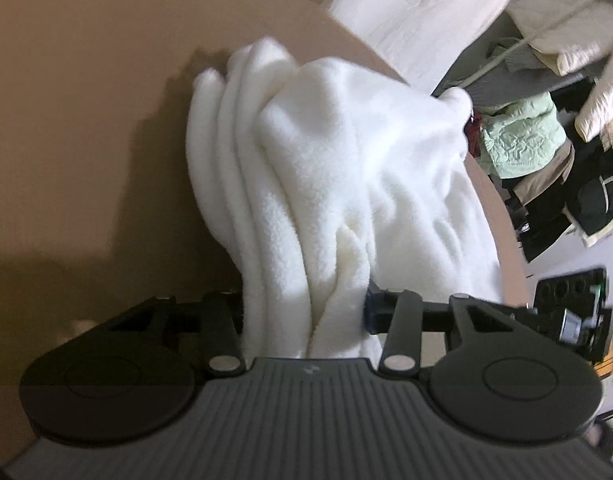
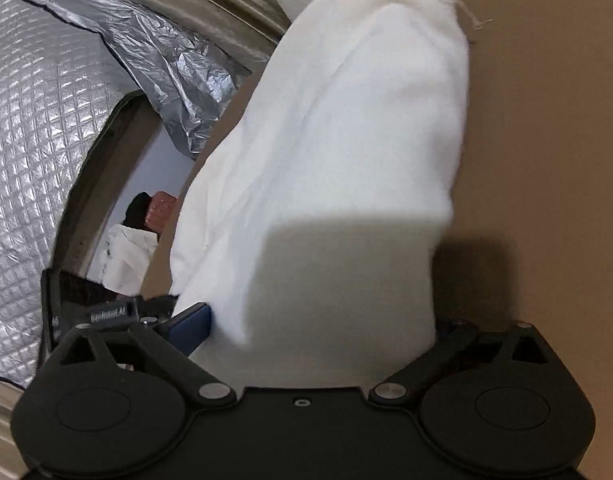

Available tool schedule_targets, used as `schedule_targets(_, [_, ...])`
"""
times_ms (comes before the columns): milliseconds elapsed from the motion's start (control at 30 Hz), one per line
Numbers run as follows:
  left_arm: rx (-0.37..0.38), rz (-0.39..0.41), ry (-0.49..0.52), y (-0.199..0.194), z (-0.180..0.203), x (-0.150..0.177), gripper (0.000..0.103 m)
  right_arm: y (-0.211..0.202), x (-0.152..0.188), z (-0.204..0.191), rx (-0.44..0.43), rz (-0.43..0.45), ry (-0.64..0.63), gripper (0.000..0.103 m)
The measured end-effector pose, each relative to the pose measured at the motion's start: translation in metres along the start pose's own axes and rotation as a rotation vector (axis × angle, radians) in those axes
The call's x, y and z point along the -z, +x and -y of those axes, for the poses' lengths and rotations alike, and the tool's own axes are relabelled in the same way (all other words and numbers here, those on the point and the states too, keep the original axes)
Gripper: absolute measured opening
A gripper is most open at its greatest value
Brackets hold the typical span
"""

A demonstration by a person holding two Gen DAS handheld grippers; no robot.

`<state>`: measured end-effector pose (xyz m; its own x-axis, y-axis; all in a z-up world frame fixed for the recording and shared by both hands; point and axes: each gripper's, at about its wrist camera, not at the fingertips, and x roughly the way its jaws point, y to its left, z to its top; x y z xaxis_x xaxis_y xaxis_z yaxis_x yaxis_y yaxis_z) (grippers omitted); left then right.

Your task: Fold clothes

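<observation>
Bunching the white fleece garment (image 1: 306, 184) tight, the left gripper (image 1: 306, 316) clamps it over the tan worktop (image 1: 86, 100); right gripper (image 2: 322, 320) spread wide, fleece between.

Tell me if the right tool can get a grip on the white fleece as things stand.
Probably yes. The right tool stands wide open with the white fleece already lying between its fingers on the brown table, nothing in the way. The left tool is clamped on bunched folds of it.

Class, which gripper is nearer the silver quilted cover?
Left, probably. The left gripper shows against the silver quilted cover, on that side of the white fleece. The right gripper lies further off, its jaws open around the fleece.
</observation>
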<state>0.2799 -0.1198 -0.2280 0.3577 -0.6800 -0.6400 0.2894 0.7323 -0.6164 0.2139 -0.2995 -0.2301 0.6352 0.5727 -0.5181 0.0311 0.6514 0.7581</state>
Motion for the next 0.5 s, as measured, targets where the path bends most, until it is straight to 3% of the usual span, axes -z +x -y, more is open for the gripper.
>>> schedule_targets(33, [0.007,0.007,-0.004,-0.010,-0.002,-0.002,0.043,0.001,-0.002,0.000,-0.015,0.005,-0.006,0.100])
schedule_targets(100, [0.024,0.021,-0.026,-0.012,0.002,-0.014,0.043,-0.001,-0.001,-0.005,-0.032,0.030,-0.047,0.087])
schedule_targets(167, [0.040,0.033,-0.027,-0.019,0.003,-0.016,0.041,-0.008,0.000,-0.015,-0.032,0.058,-0.115,0.068])
schedule_targets(300, [0.074,0.061,-0.033,-0.030,0.006,-0.018,0.041,-0.022,0.000,-0.047,-0.016,0.115,-0.225,0.064])
schedule_targets(500, [0.103,0.064,-0.093,-0.066,0.005,-0.020,0.041,-0.048,-0.005,-0.074,-0.104,0.117,-0.249,0.063])
